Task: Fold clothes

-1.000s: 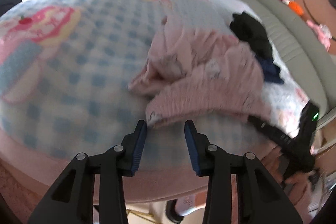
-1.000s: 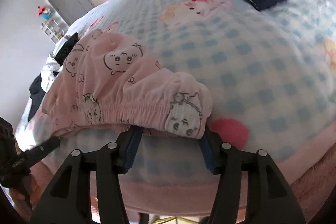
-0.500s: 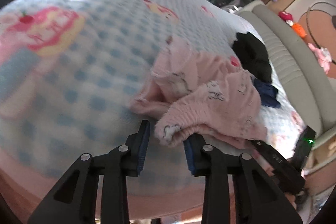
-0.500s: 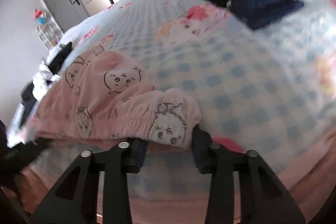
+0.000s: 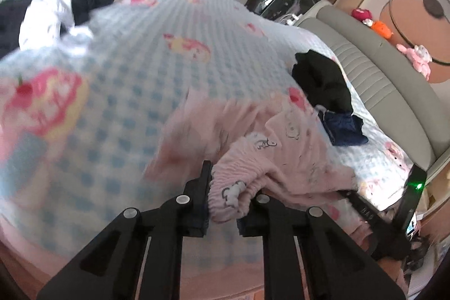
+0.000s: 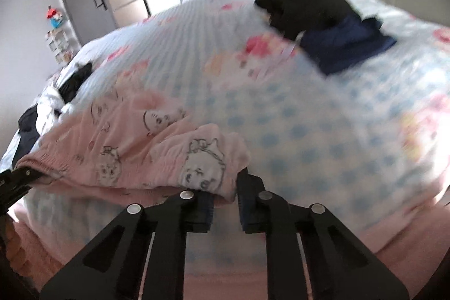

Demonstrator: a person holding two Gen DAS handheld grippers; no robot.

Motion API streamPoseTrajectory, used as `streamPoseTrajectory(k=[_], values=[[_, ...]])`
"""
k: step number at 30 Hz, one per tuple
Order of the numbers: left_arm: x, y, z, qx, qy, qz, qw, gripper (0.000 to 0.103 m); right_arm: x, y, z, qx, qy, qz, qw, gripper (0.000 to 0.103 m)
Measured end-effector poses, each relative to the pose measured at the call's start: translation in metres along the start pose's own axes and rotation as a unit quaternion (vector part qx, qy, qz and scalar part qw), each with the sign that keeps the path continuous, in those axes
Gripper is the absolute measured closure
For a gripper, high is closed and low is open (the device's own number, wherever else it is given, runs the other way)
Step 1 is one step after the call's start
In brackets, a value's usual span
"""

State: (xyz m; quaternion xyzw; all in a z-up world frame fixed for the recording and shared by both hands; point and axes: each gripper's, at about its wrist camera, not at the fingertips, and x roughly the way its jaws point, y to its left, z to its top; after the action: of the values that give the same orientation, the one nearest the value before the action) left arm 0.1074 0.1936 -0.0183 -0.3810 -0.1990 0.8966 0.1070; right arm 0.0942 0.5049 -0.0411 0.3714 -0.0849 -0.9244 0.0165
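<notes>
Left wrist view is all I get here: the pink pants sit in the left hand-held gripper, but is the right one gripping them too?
Observer: Yes. The right wrist view shows the right hand-held gripper closed on a waistband corner of the pink pants.
Operator: What marks that corner?
Observer: A printed cartoon face sits just above its fingers.
</notes>
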Motion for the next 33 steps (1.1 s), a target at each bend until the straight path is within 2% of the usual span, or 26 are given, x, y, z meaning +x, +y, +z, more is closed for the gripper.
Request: streamPoseTrajectory(k=[5, 8, 11, 13, 15, 17, 18, 20, 23, 25, 27, 30, 31, 32, 33], values=[[-0.041, -0.022, 0.051, 0.038, -0.061, -0.032, 0.9969, 0.089, -0.048, 0.010, 0.063, -0.034, -0.075, -0.013, 0.997, 0.092], [-0.047, -0.043, 0.091, 0.073, -0.072, -0.033, 0.9942, 0.089, -0.068, 0.020, 0.101, -0.052, -0.103, -0.003, 0.993, 0.092], [-0.047, -0.063, 0.153, 0.102, -0.076, -0.031, 0.9914, 0.090, -0.071, 0.034, 0.151, -0.081, -0.114, 0.001, 0.990, 0.092], [-0.065, -0.078, 0.191, 0.109, -0.102, -0.030, 0.9884, 0.090, -0.073, 0.043, 0.187, -0.092, -0.115, 0.003, 0.989, 0.093], [-0.084, -0.093, 0.228, 0.115, -0.130, -0.029, 0.9844, 0.090, -0.092, 0.054, 0.227, -0.095, -0.141, 0.013, 0.985, 0.093], [-0.121, -0.111, 0.253, 0.138, -0.180, -0.030, 0.9735, 0.090, -0.131, 0.066, 0.260, -0.097, -0.202, 0.016, 0.974, 0.093], [-0.145, -0.122, 0.263, 0.156, -0.211, -0.027, 0.9646, 0.090, -0.150, 0.070, 0.270, -0.096, -0.231, 0.018, 0.968, 0.093], [-0.176, -0.135, 0.268, 0.177, -0.249, -0.024, 0.9520, 0.090, -0.192, 0.077, 0.285, -0.091, -0.292, 0.022, 0.952, 0.093], [-0.198, -0.135, 0.256, 0.195, -0.263, -0.026, 0.9445, 0.090, -0.227, 0.078, 0.278, -0.073, -0.330, 0.039, 0.940, 0.093], [-0.191, -0.121, 0.234, 0.193, -0.240, -0.027, 0.9509, 0.090, -0.226, 0.076, 0.258, -0.064, -0.320, 0.043, 0.944, 0.093], [-0.163, -0.097, 0.201, 0.184, -0.188, -0.029, 0.9644, 0.090, -0.205, 0.069, 0.214, -0.046, -0.281, 0.044, 0.958, 0.093], [-0.097, -0.049, 0.137, 0.142, -0.072, -0.015, 0.9871, 0.090, -0.165, 0.056, 0.143, -0.019, -0.206, 0.043, 0.977, 0.093], [-0.072, -0.031, 0.114, 0.123, -0.029, -0.010, 0.9919, 0.090, -0.141, 0.051, 0.115, -0.012, -0.166, 0.041, 0.985, 0.093], [-0.041, -0.006, 0.084, 0.083, 0.026, -0.003, 0.9962, 0.090, -0.117, 0.046, 0.088, -0.004, -0.124, 0.038, 0.992, 0.093], [-0.021, 0.011, 0.063, 0.057, 0.060, 0.001, 0.9965, 0.090, -0.094, 0.042, 0.066, 0.003, -0.078, 0.035, 0.996, 0.093]])
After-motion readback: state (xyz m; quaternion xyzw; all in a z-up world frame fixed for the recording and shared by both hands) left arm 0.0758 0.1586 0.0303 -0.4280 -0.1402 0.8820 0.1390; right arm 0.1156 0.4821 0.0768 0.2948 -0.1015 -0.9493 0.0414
